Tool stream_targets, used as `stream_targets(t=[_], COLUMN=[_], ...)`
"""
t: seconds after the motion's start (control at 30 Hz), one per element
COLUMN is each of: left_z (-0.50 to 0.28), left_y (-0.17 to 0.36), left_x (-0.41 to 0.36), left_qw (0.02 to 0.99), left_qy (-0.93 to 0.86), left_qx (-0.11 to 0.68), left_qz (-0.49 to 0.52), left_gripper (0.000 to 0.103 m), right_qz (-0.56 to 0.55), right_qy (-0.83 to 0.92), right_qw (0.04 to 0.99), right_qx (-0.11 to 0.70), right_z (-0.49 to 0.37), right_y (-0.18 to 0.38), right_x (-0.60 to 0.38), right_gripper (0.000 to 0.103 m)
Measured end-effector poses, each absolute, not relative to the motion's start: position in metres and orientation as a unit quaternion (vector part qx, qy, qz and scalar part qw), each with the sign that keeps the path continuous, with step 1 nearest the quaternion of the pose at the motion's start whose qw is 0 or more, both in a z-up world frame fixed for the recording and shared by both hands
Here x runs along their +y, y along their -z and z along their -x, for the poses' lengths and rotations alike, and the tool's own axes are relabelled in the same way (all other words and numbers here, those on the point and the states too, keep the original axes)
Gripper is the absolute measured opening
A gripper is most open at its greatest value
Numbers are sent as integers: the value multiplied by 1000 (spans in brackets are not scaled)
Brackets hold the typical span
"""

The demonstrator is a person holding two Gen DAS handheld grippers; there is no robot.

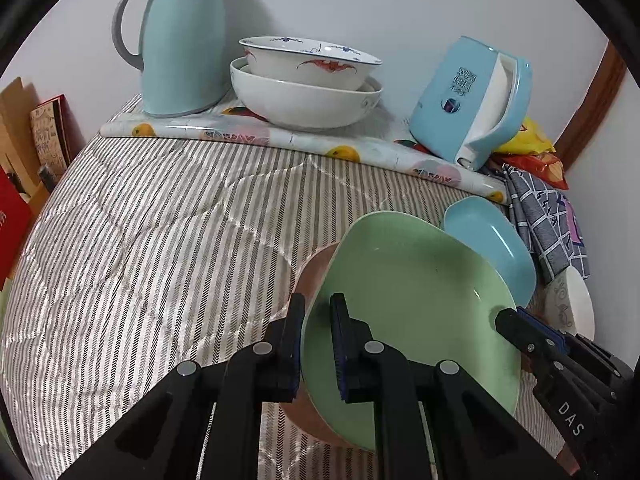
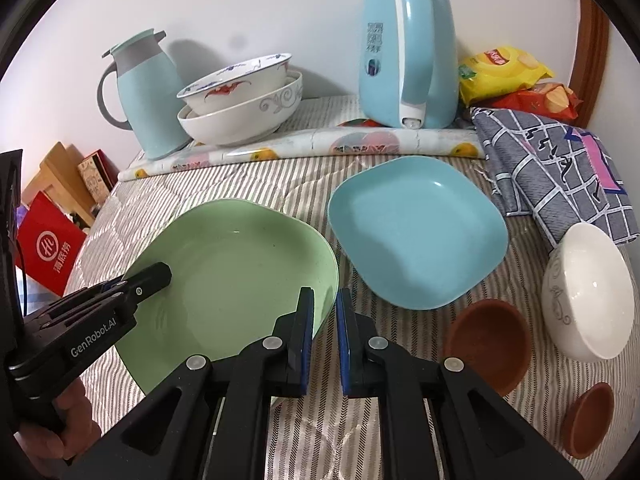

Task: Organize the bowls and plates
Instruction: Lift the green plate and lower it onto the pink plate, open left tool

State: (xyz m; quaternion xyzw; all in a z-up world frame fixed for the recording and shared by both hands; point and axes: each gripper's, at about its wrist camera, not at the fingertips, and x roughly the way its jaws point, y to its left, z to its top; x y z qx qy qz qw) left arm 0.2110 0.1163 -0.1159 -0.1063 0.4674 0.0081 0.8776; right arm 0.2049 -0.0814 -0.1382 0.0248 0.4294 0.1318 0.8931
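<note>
Left gripper [image 1: 318, 344] clamped on the near rim of the green plate [image 1: 412, 312], one finger inside the plate and one outside it; the plate is tilted, raised off the striped bed cover [image 1: 160, 248], with a brown dish [image 1: 310, 276] directly behind it. Right gripper [image 2: 325, 344] narrowly parted, straddling the plate's opposite rim; whether its pads press the rim cannot be told. Blue plate [image 2: 416, 232] lies flat on the cover just beyond the green one. To its right, a white bowl [image 2: 588, 296] resting on its side and two brown saucers [image 2: 488, 344] [image 2: 588, 420]. At the back, two stacked white bowls [image 2: 240, 108] between a thermos jug [image 2: 140, 96] and a blue kettle [image 2: 408, 56]
</note>
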Motion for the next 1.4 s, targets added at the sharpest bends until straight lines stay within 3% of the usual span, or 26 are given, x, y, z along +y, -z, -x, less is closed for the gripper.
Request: stream_targets(t=[0.57, 0.67, 0.7, 0.77, 0.83, 0.93, 1.03, 1.4], left_z=[-204, -202, -202, -201, -197, -191, -185, -174], left_y=[125, 125, 125, 125, 121, 115, 106, 68], left_x=[118, 121, 122, 124, 125, 123, 120, 88], left_qw=[883, 882, 881, 877, 878, 881, 886, 900], left_qy=[-18, -10, -8, -5, -6, -9, -6, 30], left_qx=[461, 462, 463, 469, 466, 462, 453, 422], left_qz=[87, 94, 95, 101, 108, 102, 101, 107], left_gripper=[13, 17, 22, 34, 37, 38, 46, 47], right_qz=[-7, -7, -9, -13, -16, -13, -12, -16], right_qy=[-134, -135, -136, -139, -135, -131, -127, -93], right_qw=[889, 888, 888, 887, 888, 894, 897, 917], right_qx=[438, 440, 439, 440, 439, 429, 423, 388], right_z=[-207, -205, -204, -201, -198, -190, -182, -153], right_y=[159, 160, 159, 157, 153, 145, 137, 99], right_x=[-68, -66, -67, -68, -71, -73, -77, -114], right_gripper=[13, 14, 14, 18, 32, 34, 36, 49])
